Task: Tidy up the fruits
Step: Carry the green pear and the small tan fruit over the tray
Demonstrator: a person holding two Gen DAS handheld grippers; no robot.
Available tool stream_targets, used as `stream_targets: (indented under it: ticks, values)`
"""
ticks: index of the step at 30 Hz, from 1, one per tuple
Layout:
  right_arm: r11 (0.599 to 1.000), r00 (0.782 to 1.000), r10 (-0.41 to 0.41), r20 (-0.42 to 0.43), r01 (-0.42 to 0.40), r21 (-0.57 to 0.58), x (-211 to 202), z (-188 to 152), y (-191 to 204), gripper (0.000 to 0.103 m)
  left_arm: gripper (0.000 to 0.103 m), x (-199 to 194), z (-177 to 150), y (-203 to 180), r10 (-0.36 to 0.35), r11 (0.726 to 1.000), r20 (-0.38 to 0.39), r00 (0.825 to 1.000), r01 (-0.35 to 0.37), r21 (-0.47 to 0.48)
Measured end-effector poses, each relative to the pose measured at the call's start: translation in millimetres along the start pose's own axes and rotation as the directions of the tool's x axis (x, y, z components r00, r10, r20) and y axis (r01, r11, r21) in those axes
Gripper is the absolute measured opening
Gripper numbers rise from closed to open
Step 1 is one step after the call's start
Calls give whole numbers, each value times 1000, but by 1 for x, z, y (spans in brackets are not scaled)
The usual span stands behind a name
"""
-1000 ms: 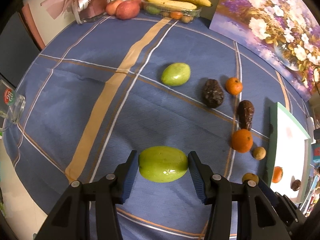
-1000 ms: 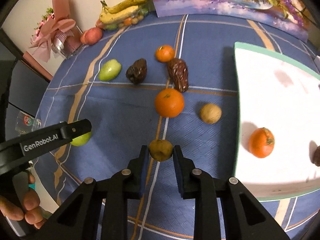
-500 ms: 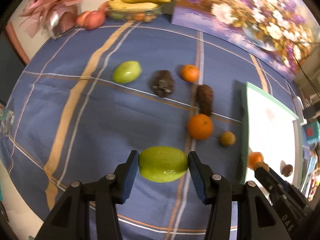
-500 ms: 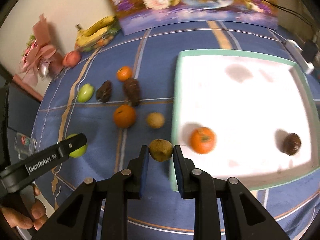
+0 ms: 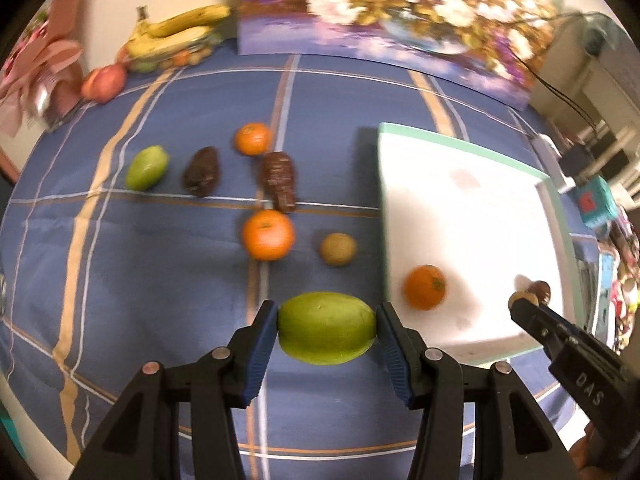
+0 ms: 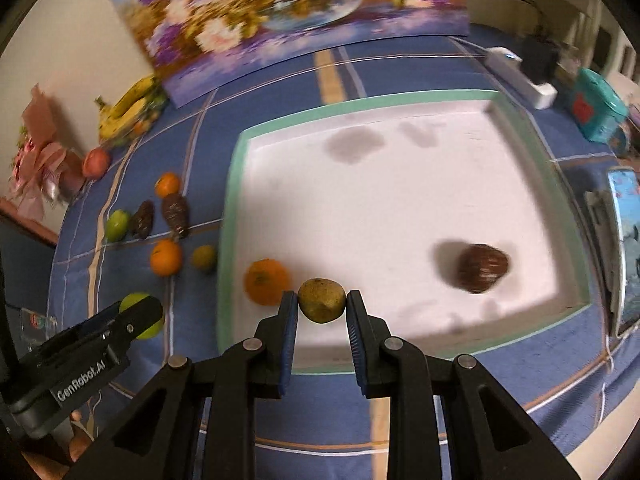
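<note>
My left gripper (image 5: 327, 330) is shut on a green mango (image 5: 326, 328), held above the blue cloth just left of the white tray (image 5: 472, 216). My right gripper (image 6: 322, 302) is shut on a small yellow-brown fruit (image 6: 322, 300), held over the tray's near left part (image 6: 380, 208). In the tray lie an orange (image 6: 267, 282) and a dark brown fruit (image 6: 482, 268). Left on the cloth are two oranges (image 5: 268, 235) (image 5: 252, 139), two dark brown fruits (image 5: 279, 181) (image 5: 202, 176), a green mango (image 5: 146, 167) and a small brown fruit (image 5: 337, 249).
A flower painting (image 5: 400, 20) leans at the back. Bananas on a box of fruit (image 5: 176, 40), a peach (image 5: 103, 82) and a pink wrapped gift (image 5: 36, 76) stand at the back left. A teal box (image 6: 596, 114), a white power strip (image 6: 520, 76) and a phone (image 6: 626, 240) lie right of the tray.
Both grippers have carried their fruits to the right, toward the tray. The right gripper's fruit now hangs over the tray's inside; the left one's mango has neared the tray's left rim.
</note>
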State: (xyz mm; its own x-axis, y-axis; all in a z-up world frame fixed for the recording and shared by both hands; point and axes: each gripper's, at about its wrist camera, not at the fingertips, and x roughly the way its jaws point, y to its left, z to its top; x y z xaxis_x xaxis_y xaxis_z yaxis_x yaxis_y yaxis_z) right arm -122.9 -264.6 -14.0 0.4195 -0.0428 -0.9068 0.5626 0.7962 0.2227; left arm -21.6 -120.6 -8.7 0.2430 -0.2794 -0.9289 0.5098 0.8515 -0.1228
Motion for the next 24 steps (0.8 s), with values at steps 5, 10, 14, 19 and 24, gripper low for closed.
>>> stream_targets:
  ticks: [5,10,14,19,24]
  values:
    - [998,998,-55,15,55,37,-10,0,-24,26,53,2,-3,-26,-23,998,-3,1000,24,60]
    - [995,997,-72,24,70,76,-19,0,-49,26,53,3,-9,-51,-28,991,1,1000,27,131]
    - [992,996,-84,31,81,92,-25,0,-64,26,53,6,-12,-69,-39,984,1,999,38,174]
    - [991,995,-91,27,88,97,-27,0,-72,26,53,10,-14,-79,-39,979,-2,999,38,201]
    - [991,996,-88,20,86,102,-24,-1,-75,26,53,15,-16,-85,-36,977,-9,999,37,209]
